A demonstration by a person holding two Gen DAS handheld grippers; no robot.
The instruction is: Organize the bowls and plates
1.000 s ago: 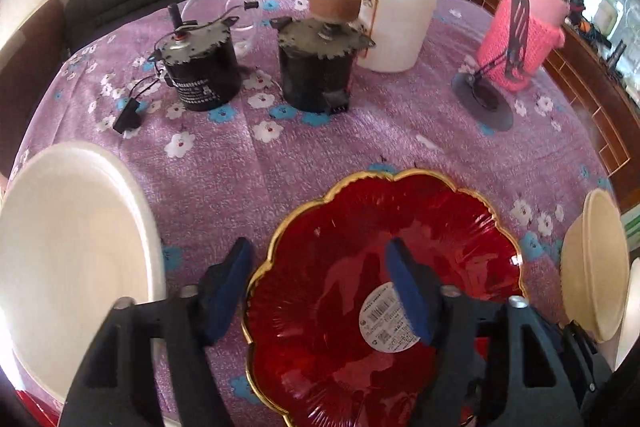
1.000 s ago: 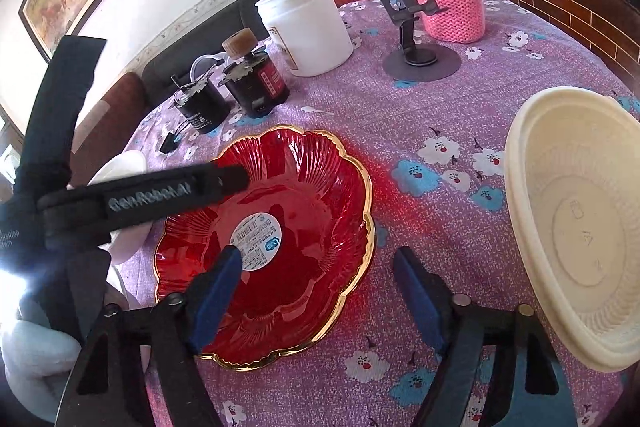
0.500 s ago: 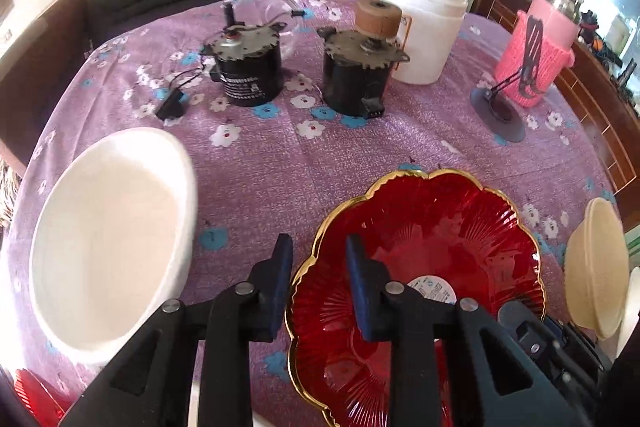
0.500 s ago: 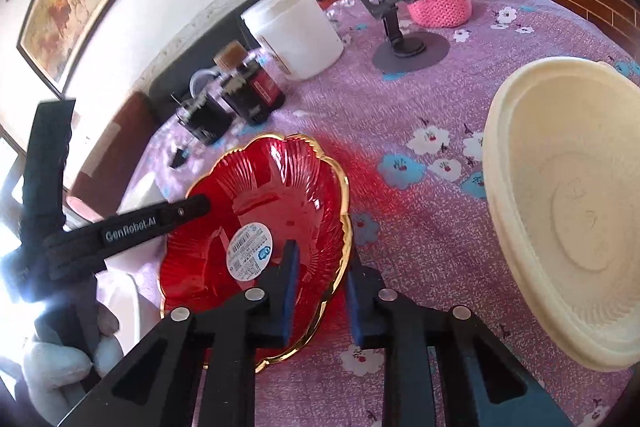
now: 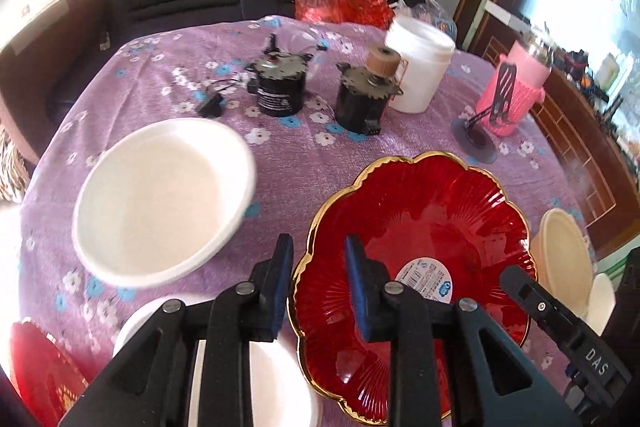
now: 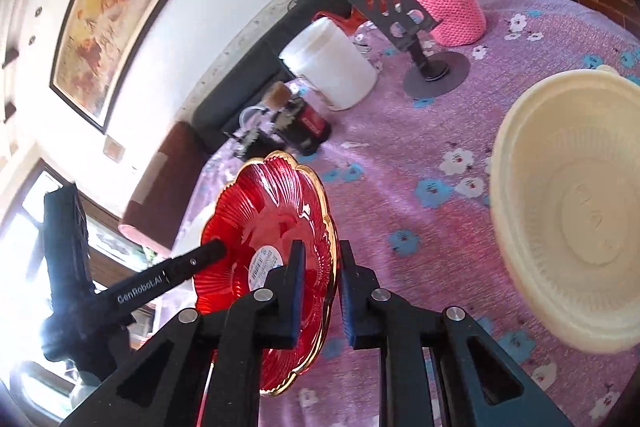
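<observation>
A red scalloped glass plate (image 5: 420, 227) with a gold rim and a white sticker hangs tilted above the purple flowered table (image 5: 280, 167). My left gripper (image 5: 319, 251) is shut on the plate's left rim, one blue pad inside and one outside. In the right wrist view my right gripper (image 6: 322, 251) is shut on the opposite rim of the red plate (image 6: 272, 211). The left gripper (image 6: 172, 275) reaches in from the left there. A white plate (image 5: 160, 199) lies to the left. A cream bowl (image 6: 572, 203) sits to the right.
A white bowl (image 5: 256, 379) and another red plate (image 5: 40, 367) lie below the left gripper. At the back stand two black motors (image 5: 280, 91), a white jar (image 5: 420, 67), a phone stand (image 5: 480, 131) and a pink knitted bottle (image 5: 516, 87). A dark sofa lies behind the table.
Both grippers went from open to shut on opposite rims of the red plate. The plate has come up off the cloth and tilted. Both views have risen and pulled back.
</observation>
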